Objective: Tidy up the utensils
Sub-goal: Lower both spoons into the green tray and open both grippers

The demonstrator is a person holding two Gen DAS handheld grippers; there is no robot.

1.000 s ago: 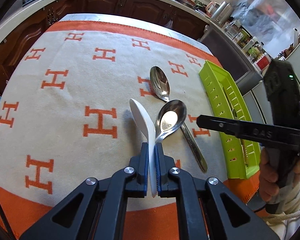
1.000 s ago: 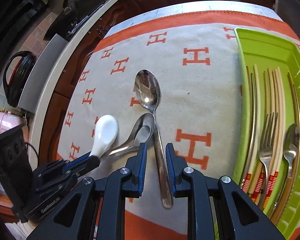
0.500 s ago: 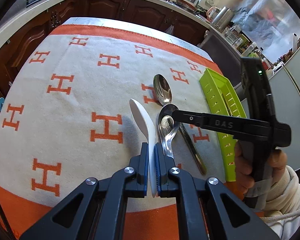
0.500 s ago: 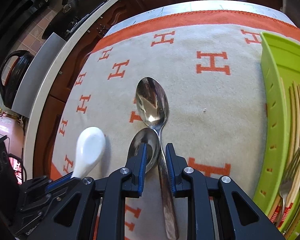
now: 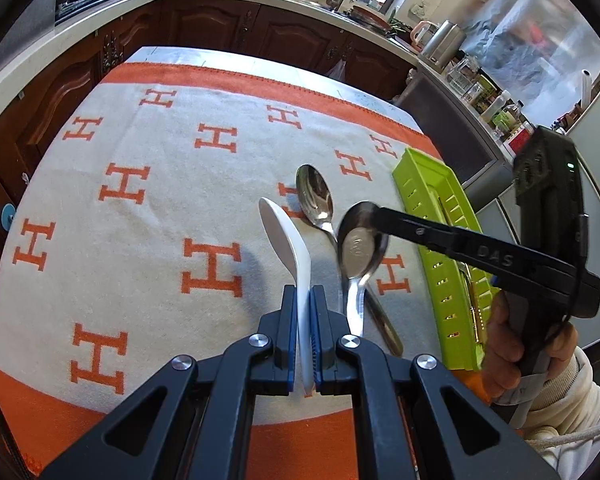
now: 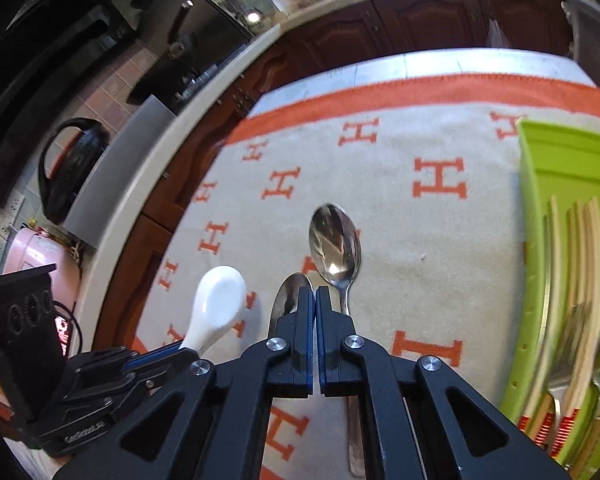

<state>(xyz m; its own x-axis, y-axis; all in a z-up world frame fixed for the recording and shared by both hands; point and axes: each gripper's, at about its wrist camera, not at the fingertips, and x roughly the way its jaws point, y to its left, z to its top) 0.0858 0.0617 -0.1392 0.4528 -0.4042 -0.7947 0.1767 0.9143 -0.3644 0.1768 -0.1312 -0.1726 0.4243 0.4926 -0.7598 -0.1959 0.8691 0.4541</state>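
Steel is slick: your right tool [image 5: 374, 216], just closed, pinches the small metal spoon's [image 5: 360, 248] bowl rim at mid-frame; it may slip. Left tool [image 5: 304, 312] clamps the white ceramic spoon [image 5: 286, 236].

left wrist: steep, close | right wrist: same | shared: blanket [image 5: 148, 208], spoons

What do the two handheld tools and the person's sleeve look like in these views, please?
Both tools are matte black, with angular linkage arms joined by silver round-headed screws and blue pads lining the fingers. The right tool has "DAS" in raised letters on its side and a small green light on its body. The hand gripping it emerges from a cream, ribbed-cuff sleeve, with a pale cord below.
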